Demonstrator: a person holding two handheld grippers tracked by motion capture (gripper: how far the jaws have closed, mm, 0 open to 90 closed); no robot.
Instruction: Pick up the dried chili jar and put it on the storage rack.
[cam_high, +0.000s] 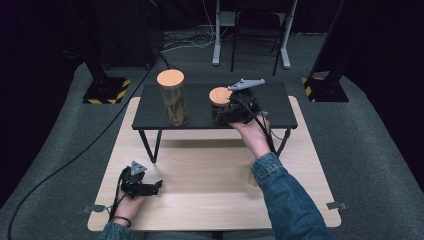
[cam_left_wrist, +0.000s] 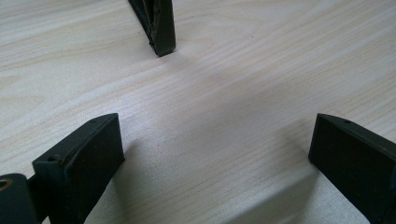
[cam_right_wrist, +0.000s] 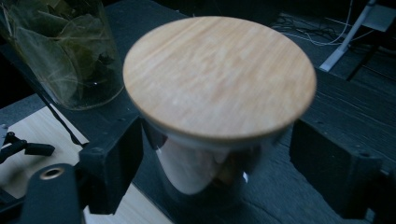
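My right claw straddles the short jar on the black shelf, pads clear of the glass on both sides, so it's released and the jar stands upright dead between my jaws. Taller jar sits off to the claw's left. My left claw rests wide open, well away on the table.

We cannot quite tell what the short jar holds; its lower glass is dark, perhaps blurred, behind the lid.
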